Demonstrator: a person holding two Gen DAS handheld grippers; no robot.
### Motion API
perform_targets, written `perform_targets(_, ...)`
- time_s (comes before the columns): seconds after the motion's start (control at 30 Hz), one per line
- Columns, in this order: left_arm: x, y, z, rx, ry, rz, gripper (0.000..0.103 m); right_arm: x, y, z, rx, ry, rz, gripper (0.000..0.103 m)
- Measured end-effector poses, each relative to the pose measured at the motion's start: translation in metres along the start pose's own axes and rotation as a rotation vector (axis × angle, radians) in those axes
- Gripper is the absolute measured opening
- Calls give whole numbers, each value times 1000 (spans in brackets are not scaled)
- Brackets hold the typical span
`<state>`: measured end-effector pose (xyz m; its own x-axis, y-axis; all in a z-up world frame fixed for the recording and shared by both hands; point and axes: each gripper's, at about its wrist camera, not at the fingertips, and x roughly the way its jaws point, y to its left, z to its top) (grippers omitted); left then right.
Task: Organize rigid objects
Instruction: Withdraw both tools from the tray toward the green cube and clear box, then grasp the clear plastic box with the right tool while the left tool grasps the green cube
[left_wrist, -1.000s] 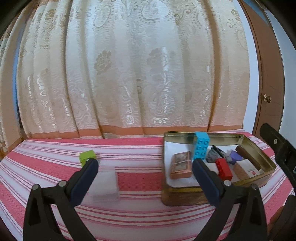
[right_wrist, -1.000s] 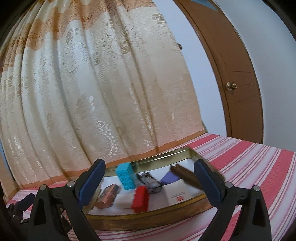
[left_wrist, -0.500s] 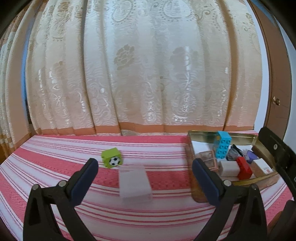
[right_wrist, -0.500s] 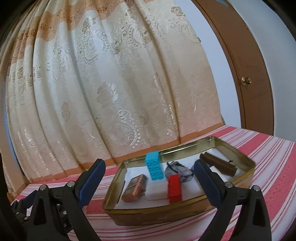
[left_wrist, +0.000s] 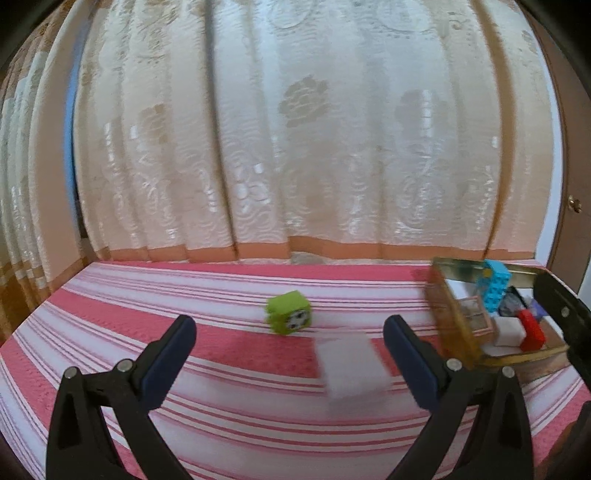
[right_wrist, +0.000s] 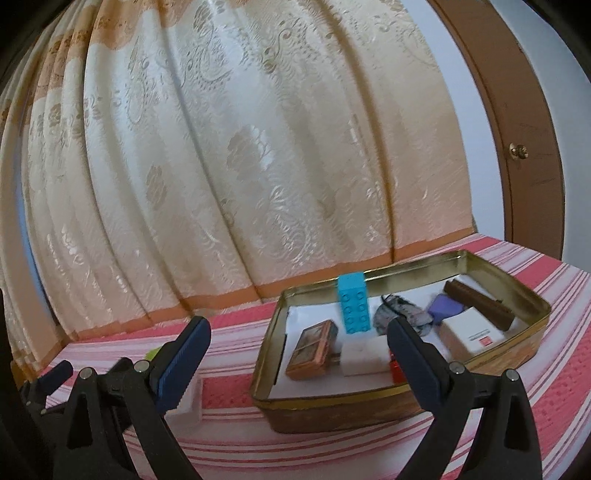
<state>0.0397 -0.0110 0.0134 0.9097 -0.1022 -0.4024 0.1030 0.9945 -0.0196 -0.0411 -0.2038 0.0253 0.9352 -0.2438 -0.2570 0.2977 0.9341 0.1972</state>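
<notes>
The left gripper (left_wrist: 290, 338) had swung away from the tin (left_wrist: 443, 317) over the last second. 1 second earlier the tin sat between its fingers; half a second later it lay off to the right; now it stood at the right edge of the left wrist view, and the green cube (left_wrist: 289, 312) sat nearly centred between the fingertips, a little beyond them. The jaws were spread wide and held nothing. A clear box (left_wrist: 351, 365) lay on the striped cloth (left_wrist: 110, 321) just beside the right finger, nearer than the cube, blurred by the motion.

The right gripper (right_wrist: 297, 349) had also shifted: the tin (right_wrist: 406, 397) showed more fully and from higher than before. Its jaws were released too, empty, hovering near the tin's front left corner. Inside the tin stood a blue brick (right_wrist: 353, 308), upright, with a brown case (right_wrist: 313, 349), a white block (right_wrist: 365, 356), a red brick (right_wrist: 395, 369) partly hidden behind the finger, a white box (right_wrist: 471, 332), a purple piece (right_wrist: 445, 308), a brown bar (right_wrist: 478, 304) and a grey bundle (right_wrist: 400, 315).

Judging from this, 2 things were left outside the tin: the cube and the clear box. The left gripper's turn suggested the cube was its next target. It would need to advance and lower so the fingers flanked the cube before closing; the clear box close by could be nudged on the way.
</notes>
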Motion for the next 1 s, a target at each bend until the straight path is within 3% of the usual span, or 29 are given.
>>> perform_targets(0.37, 24, 61, 5, -84, 61, 102, 103, 22, 47, -12, -108, 104, 62, 98)
perform_targets(0.57, 35, 83, 6, -104, 87, 140, 103, 48, 83, -23, -146, 229, 142, 98)
perform_targets(0.77, 45, 94, 8, -112, 115, 163, 103, 77, 119, -37, -210, 369, 167, 98)
perform_targets(0.83, 48, 97, 8, -124, 131, 164, 103, 86, 126, -42, -231, 421, 158, 95)
perform_targets(1.0, 49, 97, 7, -120, 142, 159, 103, 111, 138, -59, -264, 571, 158, 73)
